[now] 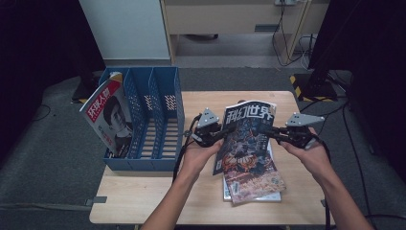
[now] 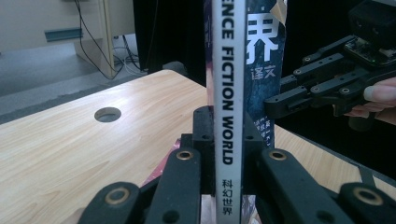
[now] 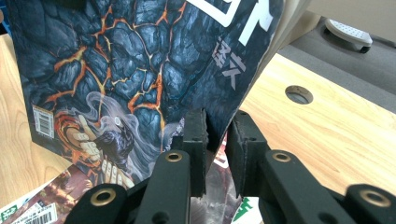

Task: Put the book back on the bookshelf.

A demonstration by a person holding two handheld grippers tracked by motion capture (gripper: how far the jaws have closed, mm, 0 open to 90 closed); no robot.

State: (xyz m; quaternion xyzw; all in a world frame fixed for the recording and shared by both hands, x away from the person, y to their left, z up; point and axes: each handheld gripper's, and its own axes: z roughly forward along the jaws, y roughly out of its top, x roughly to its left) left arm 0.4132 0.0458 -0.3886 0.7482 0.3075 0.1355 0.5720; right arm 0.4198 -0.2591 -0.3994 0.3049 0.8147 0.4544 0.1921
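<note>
High view: you've got one magazine point(image 1: 245, 139) lifted, left tool point(image 1: 221, 134) clamped on spine, right tool point(image 1: 271, 131) pinching opposite edge. One already in blue rack point(image 1: 158, 120), two on table point(image 1: 143, 191) left.

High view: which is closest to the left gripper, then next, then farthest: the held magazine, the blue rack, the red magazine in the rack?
From the left gripper:
1. Held magazine, clamped in its jaws, to its right.
2. Blue rack, on the table to its left.
3. Red magazine, in the rack's far left slot.

Science Fiction World magazine point(image 1: 246, 132), dark lava-cracked cover, upright above the table, over two flat magazines point(image 1: 253, 184).
</note>
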